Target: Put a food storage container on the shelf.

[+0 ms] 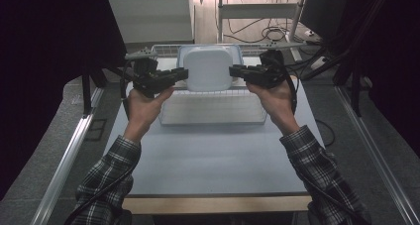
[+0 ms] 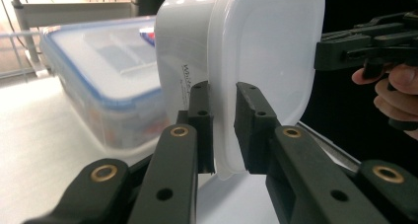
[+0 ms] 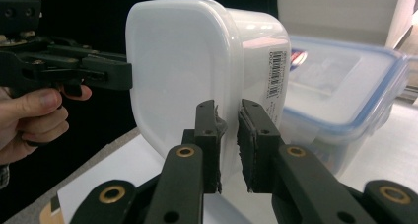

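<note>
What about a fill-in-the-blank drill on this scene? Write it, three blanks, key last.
1. The white lidded container is held tipped on its ____ above the table.
2. The left tongs and right tongs each clamp the rim of its ____.
3. Behind it sits a clear storage box whose lid has a ____ seal.

Missing words: side; lid; blue

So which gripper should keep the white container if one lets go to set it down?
Probably the left gripper: it and the right gripper both clamp the white container's lid rim, but the left's bite looks deeper.
</note>
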A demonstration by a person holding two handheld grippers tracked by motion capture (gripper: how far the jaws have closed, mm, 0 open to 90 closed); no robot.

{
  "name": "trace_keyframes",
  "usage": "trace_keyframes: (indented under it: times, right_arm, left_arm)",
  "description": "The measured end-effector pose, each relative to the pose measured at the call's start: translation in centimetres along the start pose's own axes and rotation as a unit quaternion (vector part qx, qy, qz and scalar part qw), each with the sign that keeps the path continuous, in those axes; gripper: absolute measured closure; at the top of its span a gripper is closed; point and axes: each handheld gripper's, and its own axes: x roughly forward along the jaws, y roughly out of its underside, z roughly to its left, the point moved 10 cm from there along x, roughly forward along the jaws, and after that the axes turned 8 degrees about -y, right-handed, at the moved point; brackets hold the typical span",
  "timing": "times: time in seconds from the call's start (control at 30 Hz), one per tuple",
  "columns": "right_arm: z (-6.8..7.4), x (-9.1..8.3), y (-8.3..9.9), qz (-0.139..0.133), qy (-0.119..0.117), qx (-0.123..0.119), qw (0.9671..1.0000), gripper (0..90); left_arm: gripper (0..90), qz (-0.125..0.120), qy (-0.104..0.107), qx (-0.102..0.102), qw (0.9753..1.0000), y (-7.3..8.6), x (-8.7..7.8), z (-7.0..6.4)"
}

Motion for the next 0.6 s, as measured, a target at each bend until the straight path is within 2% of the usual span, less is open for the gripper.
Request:
trace_keyframes:
  times: [0.13,0.33,0.5,0.6]
  right_arm:
    - [-0.4,-0.1,-1.3,-0.008,0.001,0.006,1.0000,78.6]
    - [-1.0,0.0,-2.8,-0.016,0.003,0.011,0.9998,78.2]
    - [-1.7,0.3,-3.7,-0.015,0.013,0.010,0.9997,77.6]
    - [-2.1,0.5,-4.0,-0.011,0.019,0.010,0.9997,77.1]
  left_arm:
    - [79.0,-0.010,0.005,-0.003,0.9999,-1.6,-0.1,-0.1]
    - [79.0,-0.010,0.003,-0.005,0.9999,-3.3,0.2,0.2]
    - [78.6,-0.007,-0.001,-0.001,1.0000,-4.0,0.8,0.6]
    - [78.1,-0.003,-0.001,-0.007,1.0000,-4.1,1.2,1.0]
